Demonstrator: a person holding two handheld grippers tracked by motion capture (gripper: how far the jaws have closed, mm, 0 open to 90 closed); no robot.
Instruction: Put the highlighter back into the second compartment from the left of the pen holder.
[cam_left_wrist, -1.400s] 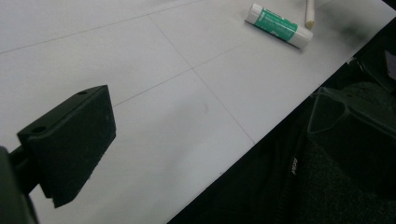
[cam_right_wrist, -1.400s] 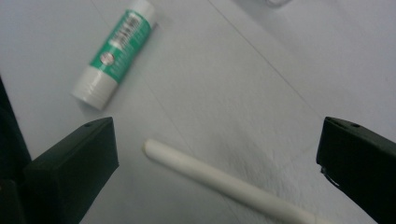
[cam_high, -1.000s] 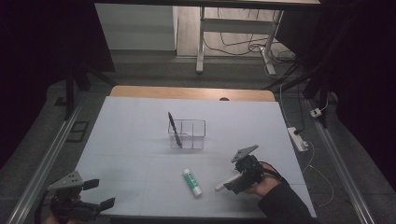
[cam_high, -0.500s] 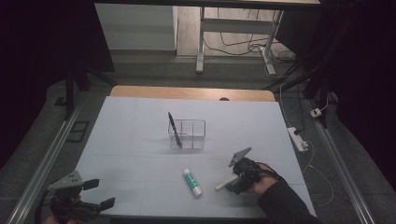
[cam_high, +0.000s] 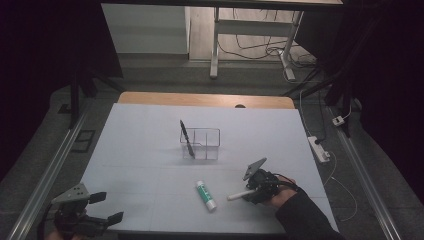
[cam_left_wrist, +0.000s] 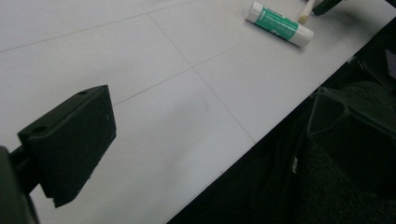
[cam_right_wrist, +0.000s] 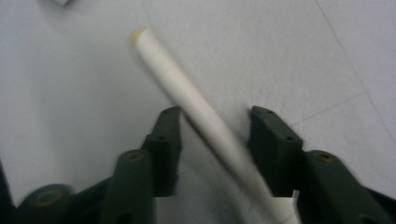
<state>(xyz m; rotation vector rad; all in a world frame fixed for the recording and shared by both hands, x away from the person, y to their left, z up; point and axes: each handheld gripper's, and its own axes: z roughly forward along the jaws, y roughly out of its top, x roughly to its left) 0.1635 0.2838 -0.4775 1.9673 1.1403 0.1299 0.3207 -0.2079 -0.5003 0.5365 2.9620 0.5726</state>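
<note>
A white stick (cam_right_wrist: 187, 93) lies on the white table (cam_high: 150, 150), slanting between the jaws of my right gripper (cam_right_wrist: 215, 114). The jaws straddle it with a gap on the right side, so the gripper is open. From above, the right gripper (cam_high: 246, 194) sits at the near right with the white stick (cam_high: 236, 196) poking out to its left. A green-and-white glue stick (cam_high: 206, 195) lies just left of it, also visible as the glue stick (cam_left_wrist: 279, 23). My left gripper (cam_high: 111, 206) hovers open over the near left corner, empty (cam_left_wrist: 210, 116).
A clear compartment box (cam_high: 202, 144) stands mid-table with a black pen (cam_high: 186, 139) leaning upright in its left end. The table's near edge (cam_left_wrist: 261, 140) runs close beside the left gripper. A power strip (cam_high: 319, 149) lies on the floor to the right.
My right gripper has settled slightly lower over the white stick. The left gripper, glue stick and box have not moved.
</note>
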